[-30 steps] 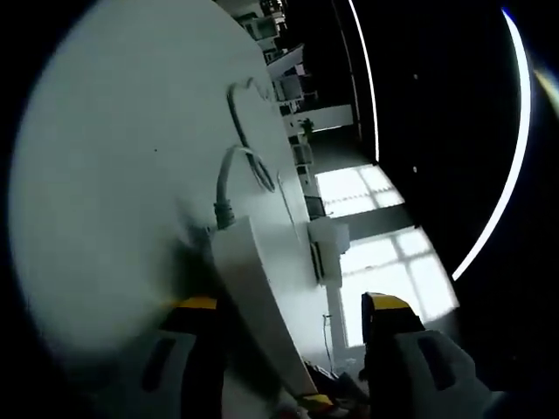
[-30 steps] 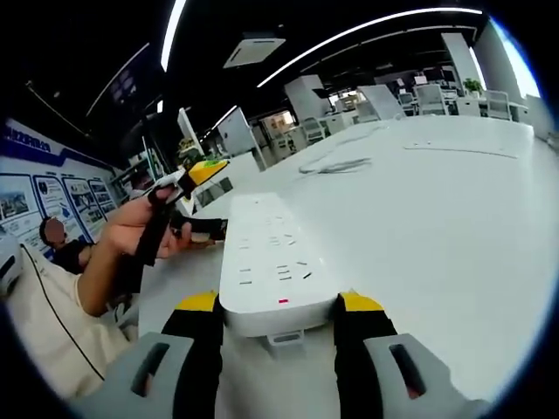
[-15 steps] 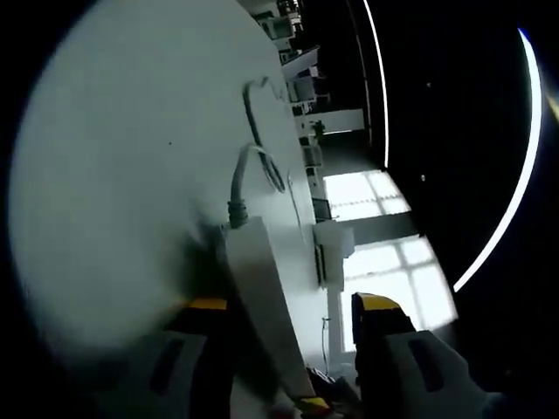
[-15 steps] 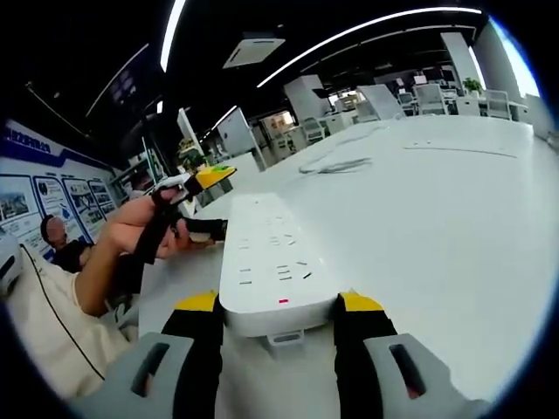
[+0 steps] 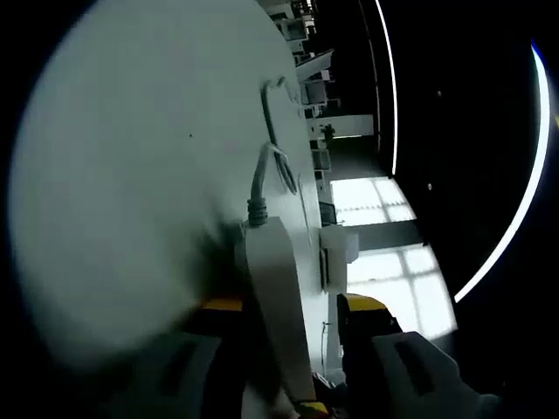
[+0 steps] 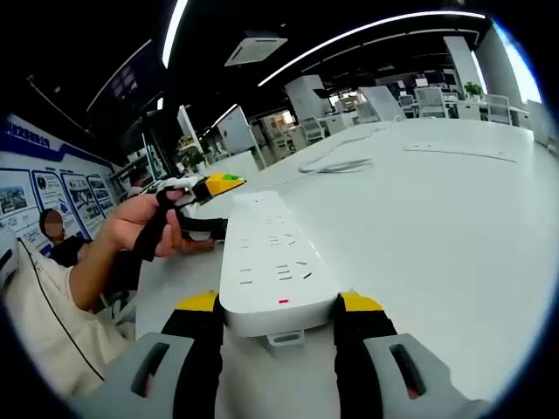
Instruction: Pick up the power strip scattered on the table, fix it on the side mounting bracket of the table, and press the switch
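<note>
The white power strip (image 6: 275, 266) lies flat along the white table (image 6: 437, 236), its red-marked end between my right gripper's (image 6: 278, 305) yellow-tipped jaws, which are shut on it. Its grey cable (image 6: 336, 164) curls away on the table beyond the far end. A hand holds my left gripper (image 6: 214, 205) at the strip's left edge, with one jaw above and one below. In the left gripper view the strip (image 5: 278, 305) is edge-on between my left gripper's (image 5: 288, 305) jaws. It is near the left jaw, and a gap remains at the right jaw. The cable (image 5: 262, 170) runs up from the strip.
A small white box (image 5: 336, 249) sits at the table's edge. A thin flat white sheet (image 6: 458, 150) lies far back on the table. A person's arm and light sleeve (image 6: 52, 297) are at the left. Desks and chairs stand in the dim room behind.
The left gripper's jaws have narrowed around the strip's edge. In the right gripper view its yellow tip has moved closer over the strip. The right gripper and strip have not moved.
</note>
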Demonstrator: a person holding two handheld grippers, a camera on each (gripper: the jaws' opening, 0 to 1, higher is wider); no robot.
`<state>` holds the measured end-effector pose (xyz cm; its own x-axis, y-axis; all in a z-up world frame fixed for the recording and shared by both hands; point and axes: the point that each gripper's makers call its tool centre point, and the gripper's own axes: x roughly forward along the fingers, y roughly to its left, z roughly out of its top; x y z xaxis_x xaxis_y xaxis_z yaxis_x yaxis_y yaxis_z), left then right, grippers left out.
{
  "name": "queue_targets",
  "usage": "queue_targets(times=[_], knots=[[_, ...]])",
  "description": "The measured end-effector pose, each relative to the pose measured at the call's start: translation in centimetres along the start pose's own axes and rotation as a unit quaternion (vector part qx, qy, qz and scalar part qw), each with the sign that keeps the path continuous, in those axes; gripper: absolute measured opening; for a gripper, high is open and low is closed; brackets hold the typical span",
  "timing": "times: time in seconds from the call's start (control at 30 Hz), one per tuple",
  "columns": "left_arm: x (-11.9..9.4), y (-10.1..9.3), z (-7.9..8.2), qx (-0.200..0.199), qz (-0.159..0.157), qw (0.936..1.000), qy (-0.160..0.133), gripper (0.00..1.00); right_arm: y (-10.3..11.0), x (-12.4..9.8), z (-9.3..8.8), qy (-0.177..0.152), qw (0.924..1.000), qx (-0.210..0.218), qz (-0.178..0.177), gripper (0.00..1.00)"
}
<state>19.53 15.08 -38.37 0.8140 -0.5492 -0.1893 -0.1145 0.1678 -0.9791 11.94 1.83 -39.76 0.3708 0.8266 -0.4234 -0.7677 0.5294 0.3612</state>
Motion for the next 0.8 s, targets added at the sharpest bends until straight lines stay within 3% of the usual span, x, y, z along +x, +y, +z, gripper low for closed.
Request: queue_targets(times=[0.33,0.8], knots=[[0.3,1.2,0.2,-0.017,0.007,0.9998,-0.008,0.32,0.0,0.0,-0.1,0.001,0.9999,-0.010,-0.004,0.46],[0.3,1.5,0.2,-0.026,0.022,0.9992,-0.018,0.28,0.0,0.0,-0.2,0.001,0.9999,-0.013,-0.007,0.46]])
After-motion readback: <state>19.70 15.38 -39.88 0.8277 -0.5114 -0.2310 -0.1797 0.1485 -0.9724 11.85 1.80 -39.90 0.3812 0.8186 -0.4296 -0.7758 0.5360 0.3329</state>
